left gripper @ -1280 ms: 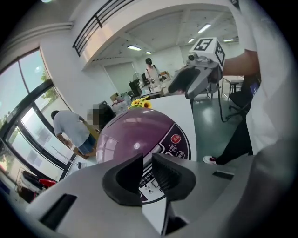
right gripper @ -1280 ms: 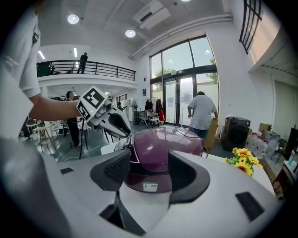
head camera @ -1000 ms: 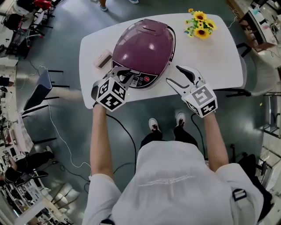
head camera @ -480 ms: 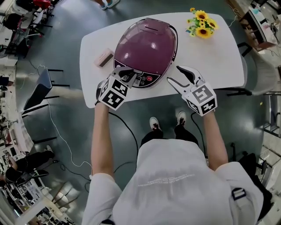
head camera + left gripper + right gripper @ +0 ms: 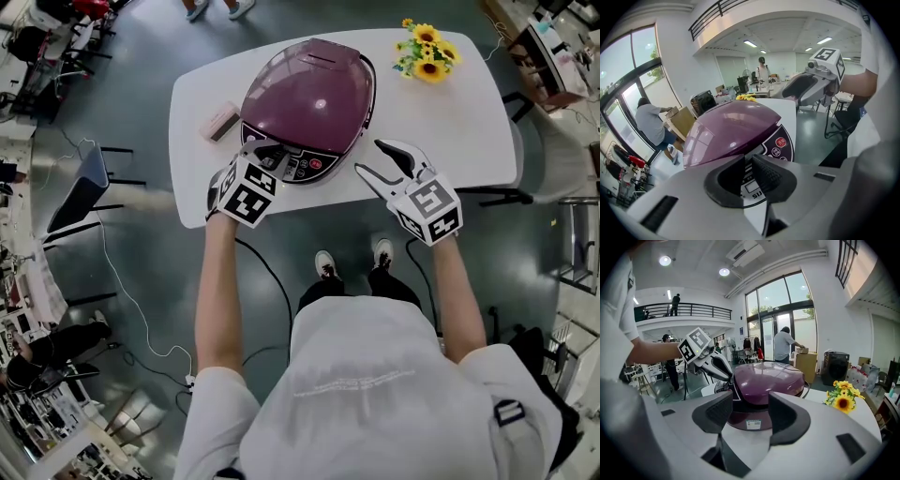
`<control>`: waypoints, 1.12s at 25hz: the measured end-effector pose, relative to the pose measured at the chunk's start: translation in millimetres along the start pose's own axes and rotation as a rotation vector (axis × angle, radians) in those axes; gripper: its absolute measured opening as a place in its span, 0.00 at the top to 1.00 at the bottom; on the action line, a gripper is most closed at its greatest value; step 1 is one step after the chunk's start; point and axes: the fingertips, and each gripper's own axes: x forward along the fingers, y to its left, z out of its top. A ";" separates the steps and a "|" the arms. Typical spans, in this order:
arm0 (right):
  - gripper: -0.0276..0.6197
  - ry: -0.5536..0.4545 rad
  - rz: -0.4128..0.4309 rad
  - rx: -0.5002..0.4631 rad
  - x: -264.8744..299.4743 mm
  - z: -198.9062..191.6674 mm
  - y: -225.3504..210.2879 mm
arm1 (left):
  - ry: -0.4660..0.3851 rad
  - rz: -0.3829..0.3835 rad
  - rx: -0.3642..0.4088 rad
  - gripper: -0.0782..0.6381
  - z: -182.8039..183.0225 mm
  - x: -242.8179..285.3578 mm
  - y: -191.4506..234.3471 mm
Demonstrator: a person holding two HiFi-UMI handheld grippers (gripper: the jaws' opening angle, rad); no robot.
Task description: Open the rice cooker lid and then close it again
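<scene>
Left of the left gripper point(image 5: 269, 157), and a little beyond its tips, a small pink box point(image 5: 221, 123) lies on the white table point(image 5: 450, 141), where it lay a second ago. The left gripper itself has edged forward and to the right since then. Its tips now sit over the control panel point(image 5: 311, 170) at the near edge of the rice cooker point(image 5: 309, 94), rather than short of it. Its own view shows its jaws drawn almost together with only a thin slit between them, and through the slit the panel's buttons point(image 5: 780, 145) show, with nothing gripped. Directly ahead of those tips the purple lid point(image 5: 733, 124) is down on the cooker, as before. The right gripper point(image 5: 371, 157) has barely shifted. It hovers just off the cooker's near right side, apart from the body, with its jaws spread wide and empty, and the cooker's side fills the gap between them in its own view. Beyond it and to its right, a bunch of sunflowers point(image 5: 427, 52) stands at the far corner of the table.
</scene>
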 end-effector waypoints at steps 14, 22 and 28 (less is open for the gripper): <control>0.58 -0.068 -0.072 -0.062 -56.9 28.0 -1.9 | -0.102 0.051 -0.190 0.86 -3.5 5.5 1.2; 0.58 -0.157 -0.115 -0.098 -86.3 53.5 -7.1 | -0.239 0.126 -0.263 0.86 -2.4 5.1 7.8; 0.59 -0.193 -0.167 -0.108 -104.5 65.9 -15.7 | -0.527 0.233 -0.553 0.73 5.9 -34.7 27.3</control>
